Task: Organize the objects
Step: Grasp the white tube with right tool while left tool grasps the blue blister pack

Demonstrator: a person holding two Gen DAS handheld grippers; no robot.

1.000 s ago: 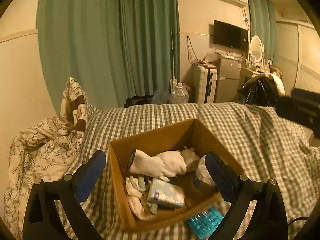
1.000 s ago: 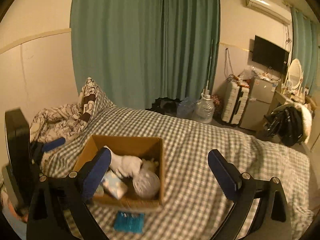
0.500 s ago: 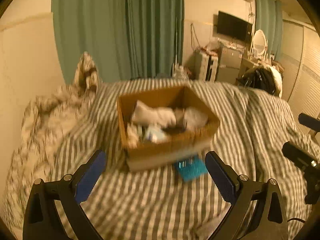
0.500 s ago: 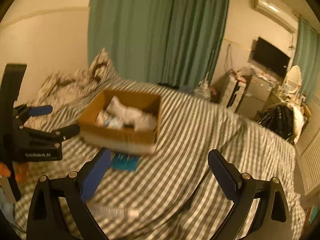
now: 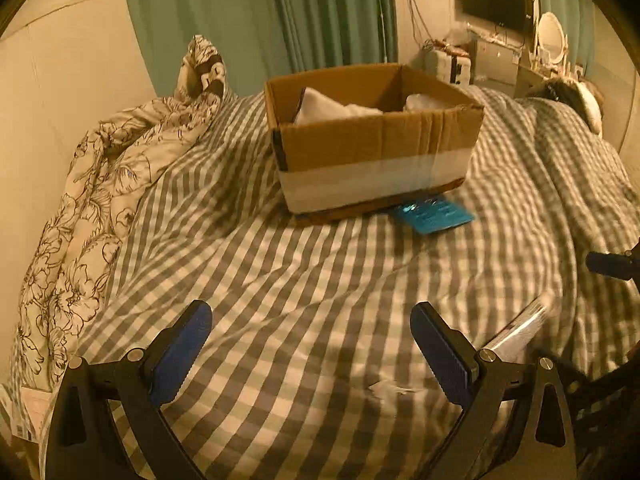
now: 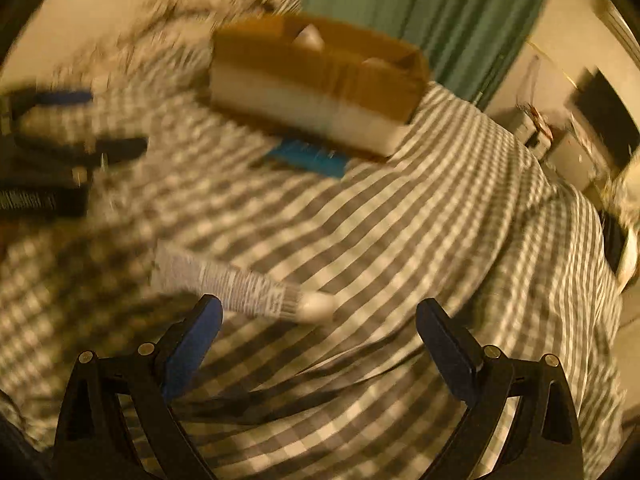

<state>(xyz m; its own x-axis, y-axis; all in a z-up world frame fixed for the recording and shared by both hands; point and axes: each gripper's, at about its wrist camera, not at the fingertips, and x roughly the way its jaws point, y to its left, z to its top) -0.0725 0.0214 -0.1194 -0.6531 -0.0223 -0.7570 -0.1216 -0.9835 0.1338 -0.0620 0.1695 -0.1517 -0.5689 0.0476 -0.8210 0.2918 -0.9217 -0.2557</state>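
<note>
A cardboard box (image 5: 372,140) with white items inside stands on the checked bed; it also shows blurred in the right wrist view (image 6: 320,80). A blue packet (image 5: 434,212) lies against the box's near side, also seen in the right wrist view (image 6: 308,156). A white printed tube (image 6: 240,284) lies on the bed just ahead of my open, empty right gripper (image 6: 320,344); in the left wrist view the tube (image 5: 520,328) is at the right. My left gripper (image 5: 312,352) is open and empty, low over the bed, well short of the box.
A floral duvet (image 5: 100,184) is bunched along the wall at the left. A small scrap of paper (image 5: 390,390) lies by my left gripper's right finger. Green curtains (image 5: 260,12), a TV (image 5: 496,0) and furniture stand beyond the bed.
Both grippers have pulled back from the box and dropped lower over the bed. The box now looks farther away, and the white tube has come into view close to the right gripper.
</note>
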